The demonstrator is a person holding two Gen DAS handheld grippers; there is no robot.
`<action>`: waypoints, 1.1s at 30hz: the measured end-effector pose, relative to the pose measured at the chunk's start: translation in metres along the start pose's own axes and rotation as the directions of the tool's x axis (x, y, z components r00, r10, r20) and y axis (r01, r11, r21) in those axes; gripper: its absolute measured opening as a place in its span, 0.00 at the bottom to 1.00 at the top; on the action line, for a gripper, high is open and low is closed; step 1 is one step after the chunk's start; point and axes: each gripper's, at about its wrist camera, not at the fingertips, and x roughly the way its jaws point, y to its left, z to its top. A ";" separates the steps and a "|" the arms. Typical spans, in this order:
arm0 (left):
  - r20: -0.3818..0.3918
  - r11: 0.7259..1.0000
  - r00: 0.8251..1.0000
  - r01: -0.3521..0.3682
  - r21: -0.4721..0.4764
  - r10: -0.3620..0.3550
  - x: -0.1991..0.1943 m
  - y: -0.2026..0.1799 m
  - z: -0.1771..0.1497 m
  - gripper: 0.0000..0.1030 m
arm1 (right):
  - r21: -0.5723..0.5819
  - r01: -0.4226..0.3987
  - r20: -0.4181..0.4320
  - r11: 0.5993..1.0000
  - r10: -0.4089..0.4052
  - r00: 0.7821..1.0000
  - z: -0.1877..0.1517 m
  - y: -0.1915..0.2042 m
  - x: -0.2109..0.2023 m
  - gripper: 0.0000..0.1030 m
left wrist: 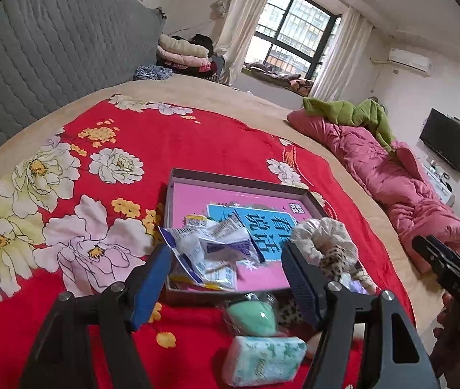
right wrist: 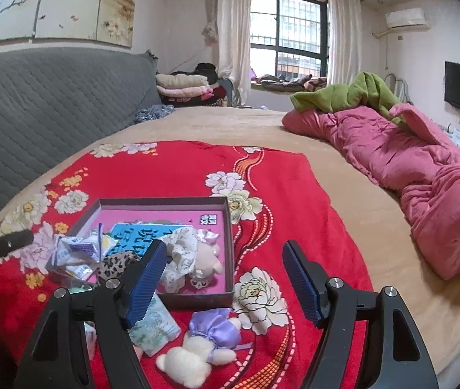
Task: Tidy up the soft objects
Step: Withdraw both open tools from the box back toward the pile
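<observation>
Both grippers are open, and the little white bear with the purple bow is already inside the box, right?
Not quite. Both grippers, left gripper and right gripper, are open, but the white bear with the purple bow lies on the red blanket in front of the box, outside it. The right wrist view shows this.

Plush red blanket, cardboard box

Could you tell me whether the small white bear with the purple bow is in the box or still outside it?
Outside. The white bear lies on the red blanket, in front of the box.
</observation>
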 end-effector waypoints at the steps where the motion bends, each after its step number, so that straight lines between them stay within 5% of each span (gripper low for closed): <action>1: 0.002 1.000 1.000 -0.007 0.003 0.007 -0.002 -0.002 -0.002 0.68 | 0.007 -0.009 0.004 1.000 0.009 1.000 0.000 -0.001 -0.002 0.73; 14: -0.007 1.000 1.000 -0.027 -0.006 0.027 -0.022 -0.008 -0.020 0.68 | 0.045 -0.058 0.040 0.997 0.056 0.998 0.003 -0.007 -0.020 0.73; 33: -0.147 0.997 0.989 0.015 0.073 -0.004 -0.027 -0.043 -0.057 0.68 | 0.051 -0.094 0.054 0.994 0.091 0.994 -0.004 -0.007 -0.037 0.73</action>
